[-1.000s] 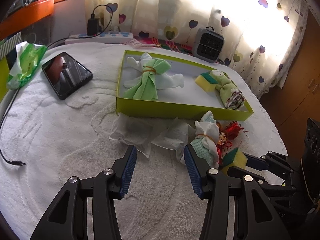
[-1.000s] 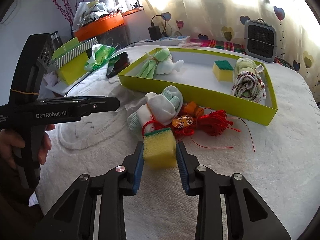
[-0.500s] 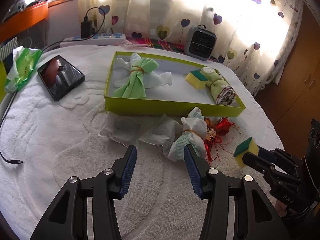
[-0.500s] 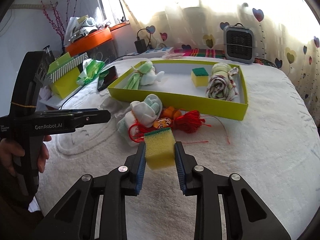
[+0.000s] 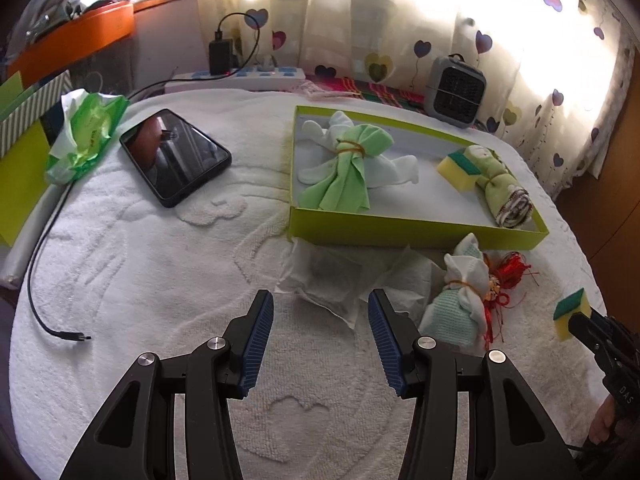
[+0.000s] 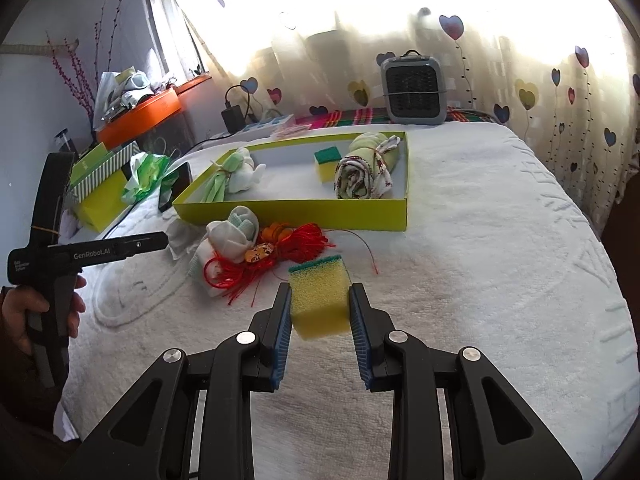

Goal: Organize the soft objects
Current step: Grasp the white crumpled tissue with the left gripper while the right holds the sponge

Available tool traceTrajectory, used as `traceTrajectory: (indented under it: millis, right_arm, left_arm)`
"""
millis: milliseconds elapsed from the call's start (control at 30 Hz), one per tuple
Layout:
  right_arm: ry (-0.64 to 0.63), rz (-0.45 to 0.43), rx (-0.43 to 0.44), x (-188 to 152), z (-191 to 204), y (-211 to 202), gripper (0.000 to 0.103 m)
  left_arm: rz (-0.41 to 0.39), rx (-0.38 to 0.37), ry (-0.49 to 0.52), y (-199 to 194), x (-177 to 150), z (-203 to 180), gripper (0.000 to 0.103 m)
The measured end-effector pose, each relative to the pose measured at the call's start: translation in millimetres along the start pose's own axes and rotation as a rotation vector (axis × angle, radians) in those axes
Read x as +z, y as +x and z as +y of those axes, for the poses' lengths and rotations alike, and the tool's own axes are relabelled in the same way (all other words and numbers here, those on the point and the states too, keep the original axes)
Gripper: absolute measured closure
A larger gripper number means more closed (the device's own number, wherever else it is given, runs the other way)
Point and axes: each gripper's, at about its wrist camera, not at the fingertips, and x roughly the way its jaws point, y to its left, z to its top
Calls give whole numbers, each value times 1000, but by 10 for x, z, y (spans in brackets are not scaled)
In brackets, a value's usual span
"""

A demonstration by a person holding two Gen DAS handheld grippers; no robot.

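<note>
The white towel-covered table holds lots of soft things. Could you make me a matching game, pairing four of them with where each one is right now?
Things:
1. yellow sponge with green top
2. green cloth bundle tied with a rubber band
3. red string tassel
4. black smartphone

Places:
A. on the towel, left of the box
B. inside the lime-green box
C. between the pads of the right hand-held gripper
D. on the towel, in front of the box

Pairs: 1-C, 2-B, 3-D, 4-A

Bare towel (image 6: 500, 280) right of red string tangle (image 6: 296, 246), box (image 6: 304, 212) behind
</note>
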Motion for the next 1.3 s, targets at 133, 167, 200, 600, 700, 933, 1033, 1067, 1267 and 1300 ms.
traceTrajectory:
  millis: [133,167,200,600,700,933,1033,1067,1267,1300]
  right_arm:
    - [-14,0,0,11,30,14,74]
    - [-13,0,0,15,34,17,74]
    - [-12,0,1,19,34,22,74]
    - [-17,9,-3,26,76,50,74]
    - [-18,14,-2,28,84,62,74]
    - [-18,20,-3,32,102,79,74]
    - [-17,22,-3,33,109,88,74]
    - [-16,23,-4,32,113,94,74]
    - [-14,24,-7,31,116,102,74]
    - [-15,24,-7,32,114,101,74]
  left_arm:
    - [16,-1,-13,92,47,51,55]
    - [22,4,-11,115,55,52,55]
    - [24,5,-12,129,68,55,55]
    - [46,41,34,297,81,-43,55]
    - [40,41,39,308,86,-43,55]
    - [25,39,41,304,87,-26,63]
    - [19,31,35,293,88,-11,73]
    - [16,28,32,287,88,-5,73]
    - [4,21,24,258,75,8,78]
    - [2,20,23,252,73,10,78]
